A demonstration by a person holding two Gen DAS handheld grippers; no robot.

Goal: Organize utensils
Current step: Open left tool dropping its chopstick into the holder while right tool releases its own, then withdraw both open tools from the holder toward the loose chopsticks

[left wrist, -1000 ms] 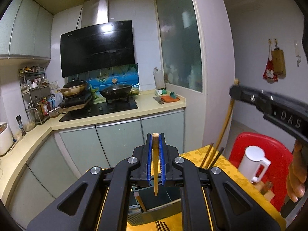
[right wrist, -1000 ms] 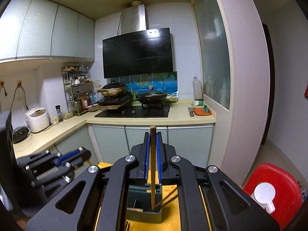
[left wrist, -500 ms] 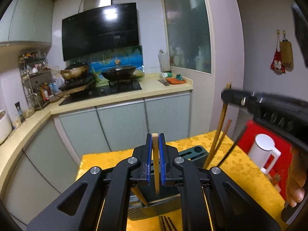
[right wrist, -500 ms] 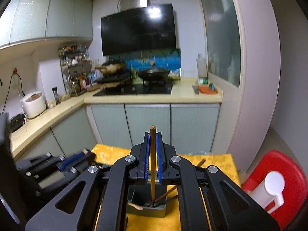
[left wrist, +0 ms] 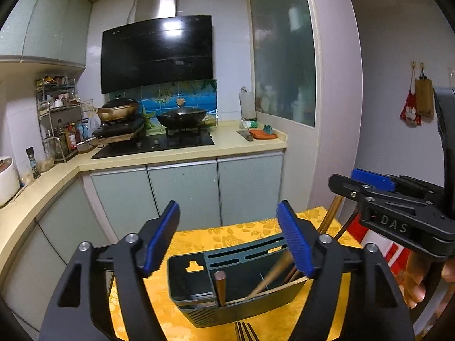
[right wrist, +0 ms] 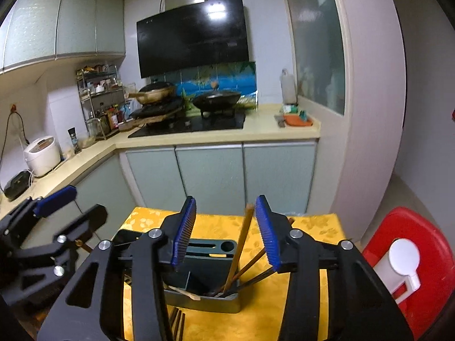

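Currently, step in hand: release of chopsticks into the utensil holder; a judgement from the spreading jaws.
Left gripper: jaws opening, spread wide, pads clear of everything; a brown chopstick stands upright in the holder's left compartment, just below the jaws at 6 o'clock.
Right gripper: jaws opening; a wooden chopstick leans between the pads near the right-hand one, its foot in the right compartment. Whether it touches that pad, I cannot tell.
Holder position: on the yellow table, directly under both grippers.
Remaining items: dark utensil tips lie on the table at 6 o'clock from the holder.
Recommended practice: finish opening fully, then lift straight up so no pad drags a stick.
Risk: the leaning stick may catch the right pad and tip the holder.
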